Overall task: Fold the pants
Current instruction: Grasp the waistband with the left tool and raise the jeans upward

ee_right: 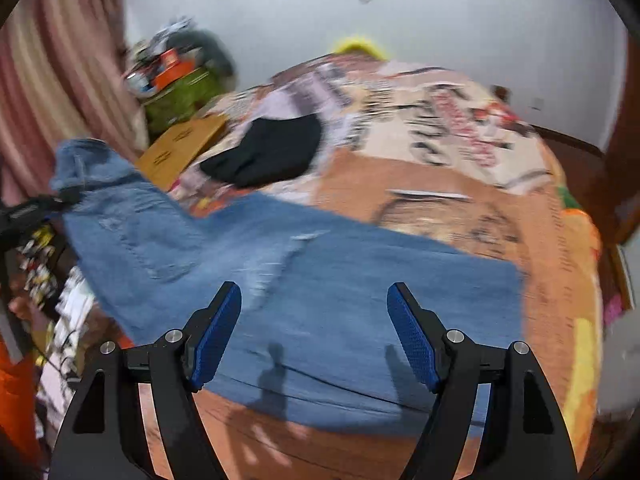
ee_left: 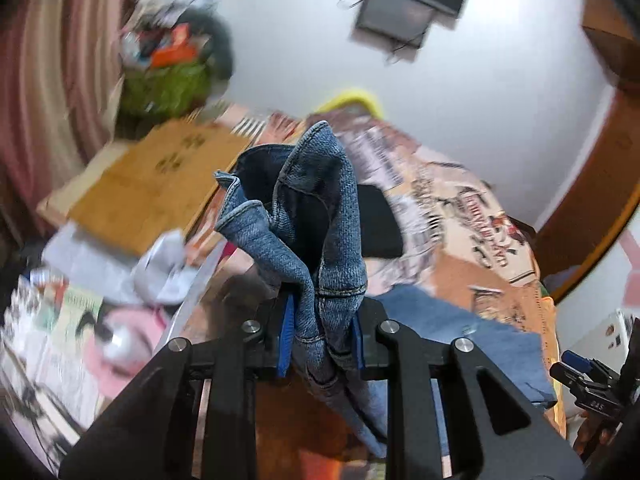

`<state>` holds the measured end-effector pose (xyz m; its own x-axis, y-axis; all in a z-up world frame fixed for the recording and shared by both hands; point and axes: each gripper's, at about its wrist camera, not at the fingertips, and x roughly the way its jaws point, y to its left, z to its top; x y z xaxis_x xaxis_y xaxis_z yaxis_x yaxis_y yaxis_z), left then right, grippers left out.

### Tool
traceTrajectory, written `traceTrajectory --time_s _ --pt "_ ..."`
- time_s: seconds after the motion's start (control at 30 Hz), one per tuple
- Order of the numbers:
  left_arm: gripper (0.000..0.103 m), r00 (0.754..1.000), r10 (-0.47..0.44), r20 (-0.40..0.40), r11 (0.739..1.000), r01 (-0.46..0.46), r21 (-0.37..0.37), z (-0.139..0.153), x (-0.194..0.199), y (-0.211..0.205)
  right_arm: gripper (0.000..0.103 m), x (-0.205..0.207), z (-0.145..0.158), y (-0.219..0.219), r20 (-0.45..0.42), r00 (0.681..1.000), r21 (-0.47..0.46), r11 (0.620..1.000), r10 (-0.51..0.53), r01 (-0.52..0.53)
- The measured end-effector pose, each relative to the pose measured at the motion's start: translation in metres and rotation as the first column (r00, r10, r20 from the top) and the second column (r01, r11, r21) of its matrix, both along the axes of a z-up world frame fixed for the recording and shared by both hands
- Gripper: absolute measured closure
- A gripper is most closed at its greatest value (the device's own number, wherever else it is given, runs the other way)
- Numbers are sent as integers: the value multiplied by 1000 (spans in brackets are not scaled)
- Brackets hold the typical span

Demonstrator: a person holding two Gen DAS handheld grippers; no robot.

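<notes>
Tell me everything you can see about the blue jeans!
The jeans are light blue denim with stitched seams, a back pocket and a frayed rip. They lie spread mostly flat across the patterned bedspread. One end is lifted and bunched, pinched in the left tool, with folds standing up above its blue pads. The right tool hovers open over the flat part and is not gripping them.

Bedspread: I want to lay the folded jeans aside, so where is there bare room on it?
The bedspread lies bare right of the black garment and beyond the jeans, toward the wall. A narrower strip shows under the right gripper, nearer than the jeans' edge. The left side, around the cardboard box, is crowded.
</notes>
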<state>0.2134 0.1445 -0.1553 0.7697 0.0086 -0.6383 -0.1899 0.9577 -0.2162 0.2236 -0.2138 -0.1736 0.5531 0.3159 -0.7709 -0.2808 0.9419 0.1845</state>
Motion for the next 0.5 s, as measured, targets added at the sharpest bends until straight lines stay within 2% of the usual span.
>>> traceTrajectory --time_s 0.13,0.23,0.37,0.5 --pt "80 996 -68 57 997 66 37 22 12 -35 31 -5 -13 -53 -40 991 -5 992 -125 125" --pt "81 993 -108 57 993 105 53 35 27 -59 31 -11 -31 -82 -82 977 -30 980 -197 196" --pt "81 985 -162 54 982 156 105 50 44 -100 31 -15 -68 -103 -158 961 -50 974 -228 223" --pt "81 971 -231 54 961 220 166 58 57 -144 31 -17 -89 -122 -232 946 116 959 -228 260"
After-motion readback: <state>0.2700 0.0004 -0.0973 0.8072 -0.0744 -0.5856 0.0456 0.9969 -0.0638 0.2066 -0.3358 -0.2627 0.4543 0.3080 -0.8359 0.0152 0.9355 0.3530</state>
